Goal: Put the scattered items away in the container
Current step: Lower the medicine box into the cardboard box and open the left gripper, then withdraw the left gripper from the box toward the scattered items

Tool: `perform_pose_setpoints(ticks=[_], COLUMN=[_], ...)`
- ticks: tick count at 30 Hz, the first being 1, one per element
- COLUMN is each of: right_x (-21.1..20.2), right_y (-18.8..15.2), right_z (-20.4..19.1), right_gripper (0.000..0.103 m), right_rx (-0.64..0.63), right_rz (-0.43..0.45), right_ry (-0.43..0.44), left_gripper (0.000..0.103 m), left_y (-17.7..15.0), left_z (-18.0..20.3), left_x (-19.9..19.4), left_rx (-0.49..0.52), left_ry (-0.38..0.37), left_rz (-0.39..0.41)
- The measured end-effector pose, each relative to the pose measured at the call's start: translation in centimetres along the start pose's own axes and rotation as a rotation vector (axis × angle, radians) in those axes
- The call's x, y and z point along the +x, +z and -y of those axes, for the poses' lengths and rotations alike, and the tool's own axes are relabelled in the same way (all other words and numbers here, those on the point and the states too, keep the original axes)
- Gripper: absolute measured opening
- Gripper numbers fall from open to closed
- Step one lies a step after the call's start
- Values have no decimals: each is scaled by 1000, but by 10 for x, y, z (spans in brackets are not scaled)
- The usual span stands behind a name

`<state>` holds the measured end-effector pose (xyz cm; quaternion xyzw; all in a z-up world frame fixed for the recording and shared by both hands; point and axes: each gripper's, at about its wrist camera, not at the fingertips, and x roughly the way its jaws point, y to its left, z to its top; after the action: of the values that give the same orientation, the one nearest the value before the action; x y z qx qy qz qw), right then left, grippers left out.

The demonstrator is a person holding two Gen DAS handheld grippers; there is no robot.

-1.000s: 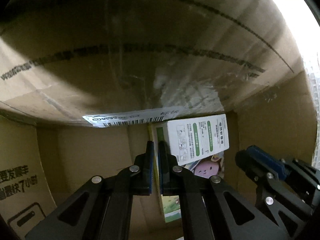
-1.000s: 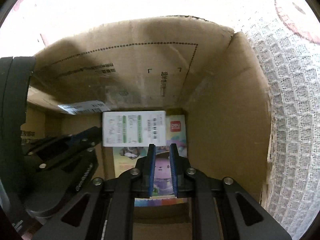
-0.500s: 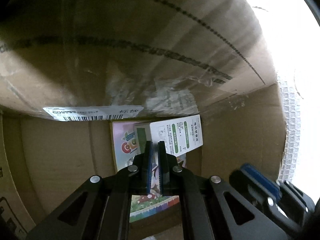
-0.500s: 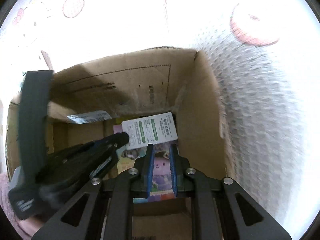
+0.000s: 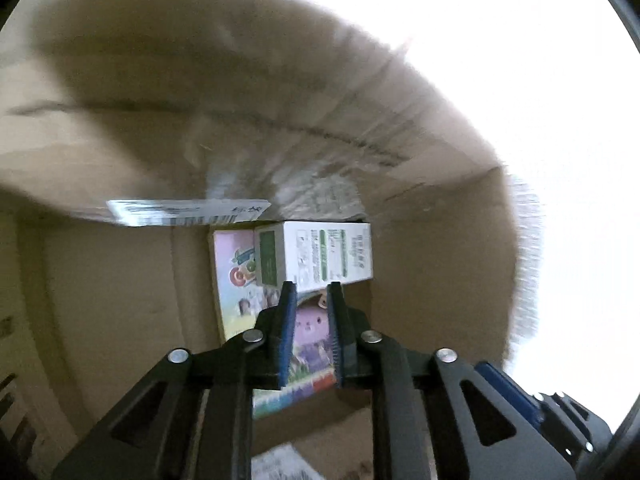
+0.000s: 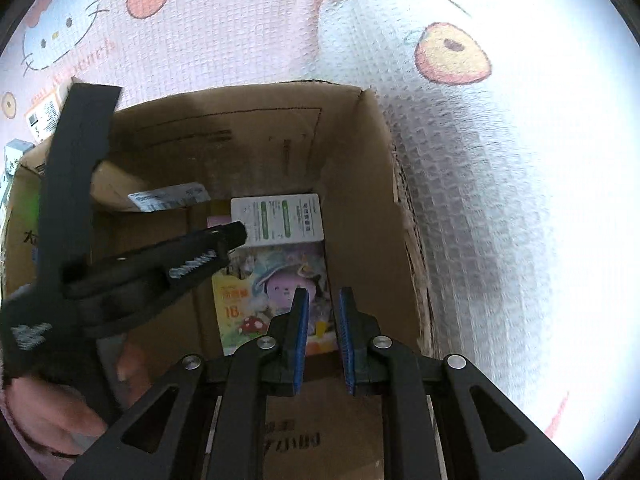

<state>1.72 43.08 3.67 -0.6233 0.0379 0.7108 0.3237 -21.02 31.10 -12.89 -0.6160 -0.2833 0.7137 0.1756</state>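
Observation:
A brown cardboard box (image 6: 360, 184) stands open on a patterned cloth. Inside it a white and green small box (image 6: 278, 220) lies on a colourful cartoon pack (image 6: 276, 280) at the bottom; both also show in the left wrist view, the small box (image 5: 320, 254) over the pack (image 5: 236, 292). My left gripper (image 5: 311, 292) is open a little and empty, above the box's inside; it also shows in the right wrist view (image 6: 236, 236). My right gripper (image 6: 323, 294) is open a little and empty, above the box's near right side.
The box's far flap carries a white barcode label (image 6: 170, 197). A pink and white cloth (image 6: 480, 160) with cartoon prints lies around the box. Some small packs (image 6: 40, 112) lie on it beyond the box's far left corner.
Both grippers have risen out of the box. My left gripper has opened a little; the small box it held now lies on the cartoon pack. The right gripper's gap is unchanged.

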Motion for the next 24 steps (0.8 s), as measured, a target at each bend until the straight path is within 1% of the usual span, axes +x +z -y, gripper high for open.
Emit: perform_pose_setpoints(ticks=[1,2,3,4,5,7,8,9,10,11,12,13,14,15,16,17,18,19,21,22,24], right_x=[-6,-9,-15,-19,-27,-41,-46,-54,-64,-73,-92,-100,-108,-116,-124,-125,-130,-136,-146,-150,-151], right_y=[0,1,1,1,2,2,2,2,2,1,0,0,-1,-1,-2,-2,-2,-3,-1,-1,2], right_z=[-3,-5,-10,-14,-18,-31,-36,-43,-50,-56,-62,-68,-75,-84,-93,-101,-111,-121,-139,-148,-164], right_gripper=[12,12,12,12,12,12,12,12,12,12,13,16,19,27,40,47,58,60,60,60,61], right_rx=[-5,-8,-12,-20,-29,-69,-88,-111,-133,-152,-167,-182,-196,-218,-241,-259,-281,-303,-333,-348,-372], right_rz=[5,10,15,19,23,30,35,45,58,72,87,105,123,145,166,185,215,243,273,289,317], right_ry=[-5,-7,-9,-10,-13,-31,-44,-65,-85,-98,-106,-110,-113,-117,-121,-127,-137,-149,-158,-149,-111], left_gripper=[34,45,48,50,52,58,60,60,61,62,62,62,63,64,66,68,69,69,69,69,69], left_y=[-3,4,6,2,-2,-1,0,5,4,4,5,3,4,3,2,2,2,3,7,10,14], left_z=[-1,-8,-15,-21,-25,-19,-23,7,19,27,29,33,27,22,17,13,8,1,-17,-30,-50], left_x=[-12,-27,-42,-55,-69,-91,-105,-85,-86,-96,-107,-110,-122,-133,-145,-157,-169,-176,-192,-195,-195], left_rx=[11,20,26,27,21,21,23,17,8,-4,-19,-28,-36,-36,-28,-23,-18,-15,-43,-79,-115], left_ry=[-9,-21,-37,-53,-91,-176,-196,-217,-242,-271,-293,-298,-297,-286,-283,-289,-298,-305,-294,-290,-277], left_rz=[10,18,20,21,24,35,40,47,54,61,71,82,106,133,157,170,182,187,178,167,161])
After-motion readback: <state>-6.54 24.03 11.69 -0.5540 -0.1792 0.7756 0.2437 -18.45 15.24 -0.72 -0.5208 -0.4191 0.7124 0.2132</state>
